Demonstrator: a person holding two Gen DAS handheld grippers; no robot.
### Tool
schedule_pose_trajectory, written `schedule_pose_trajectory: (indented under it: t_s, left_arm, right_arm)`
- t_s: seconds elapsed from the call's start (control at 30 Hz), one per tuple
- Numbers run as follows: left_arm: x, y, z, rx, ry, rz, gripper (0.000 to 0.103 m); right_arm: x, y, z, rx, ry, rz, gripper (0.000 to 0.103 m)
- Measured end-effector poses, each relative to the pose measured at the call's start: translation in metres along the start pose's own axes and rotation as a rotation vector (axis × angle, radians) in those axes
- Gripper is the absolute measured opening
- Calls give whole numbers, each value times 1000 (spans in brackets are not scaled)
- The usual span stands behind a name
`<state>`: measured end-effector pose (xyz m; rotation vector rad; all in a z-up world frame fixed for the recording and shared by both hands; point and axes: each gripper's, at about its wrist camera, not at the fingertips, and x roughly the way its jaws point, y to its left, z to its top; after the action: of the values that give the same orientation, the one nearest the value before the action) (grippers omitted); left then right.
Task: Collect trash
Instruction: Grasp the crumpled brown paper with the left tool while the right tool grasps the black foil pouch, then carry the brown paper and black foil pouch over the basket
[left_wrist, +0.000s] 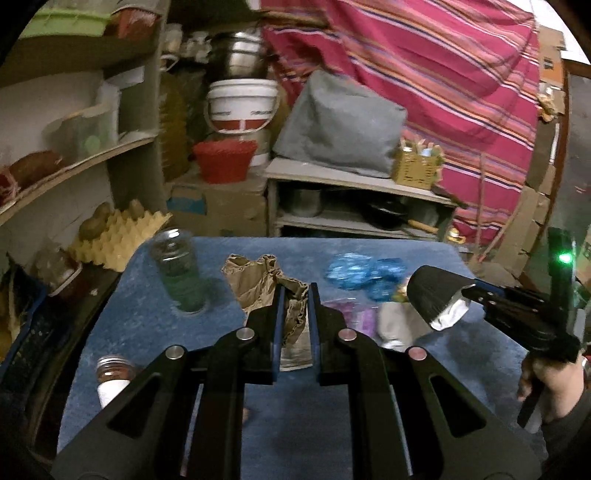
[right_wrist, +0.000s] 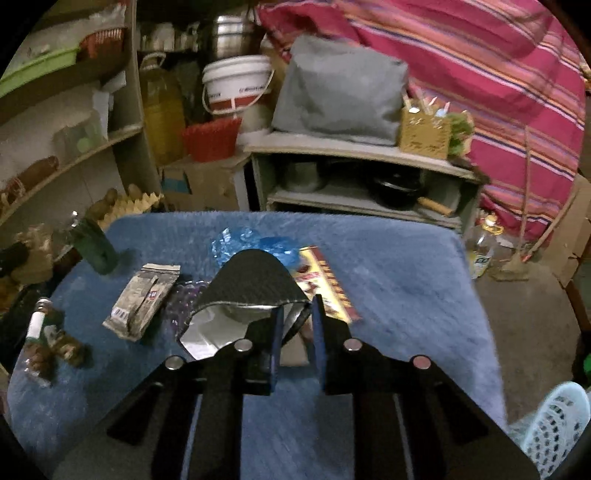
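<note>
the left gripper (left_wrist: 294, 295) has its fingers pinching a crumpled brown paper bag (left_wrist: 266, 286), which hangs between the blue pads above the blue-covered table (left_wrist: 147, 317). the right gripper (right_wrist: 297, 314) has its fingers nipped onto the edge of a black pouch with a silver foil lining (right_wrist: 247, 291); the pouch is lifted clear of the table and arches up in front of the fingers. in the left wrist view that same pouch (left_wrist: 436, 295) shows at the right, held out from the right gripper (left_wrist: 466, 293), with a hand (left_wrist: 550, 380) on its handle.

other trash lies on the table: crumpled blue plastic (right_wrist: 251, 242) at the far side, a red and yellow wrapper (right_wrist: 328, 284) just right of the pouch, a grey printed packet (right_wrist: 142, 299) to its left, and clear purple-tinted plastic (right_wrist: 184, 295) between packet and pouch. a green-tinted glass jar (left_wrist: 179, 273) stands upright near the table's left edge, and a small bottle with a metal cap (left_wrist: 110, 380) stands at the near left. a pale blue perforated basket (right_wrist: 554, 424) sits on the floor at the lower right.
</note>
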<state>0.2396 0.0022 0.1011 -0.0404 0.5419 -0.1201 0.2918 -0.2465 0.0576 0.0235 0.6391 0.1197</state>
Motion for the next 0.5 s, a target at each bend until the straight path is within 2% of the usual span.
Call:
schedule_pose_trajectory:
  t_s: [0.13,0.33,0.5]
  left_arm:
    - [-8,-41,-2,36,-2,-61,11]
    - [-12,-107,-20,80,3,-169,11]
    - [-14,-163,-37,136,24,-253,11]
  right_arm:
    - [-51,-32,-17,15,-32,-31,16]
    - [-114,-90,-50,72,-48,-135,16]
    - [-157,-136,-83,98,-44,-256,16]
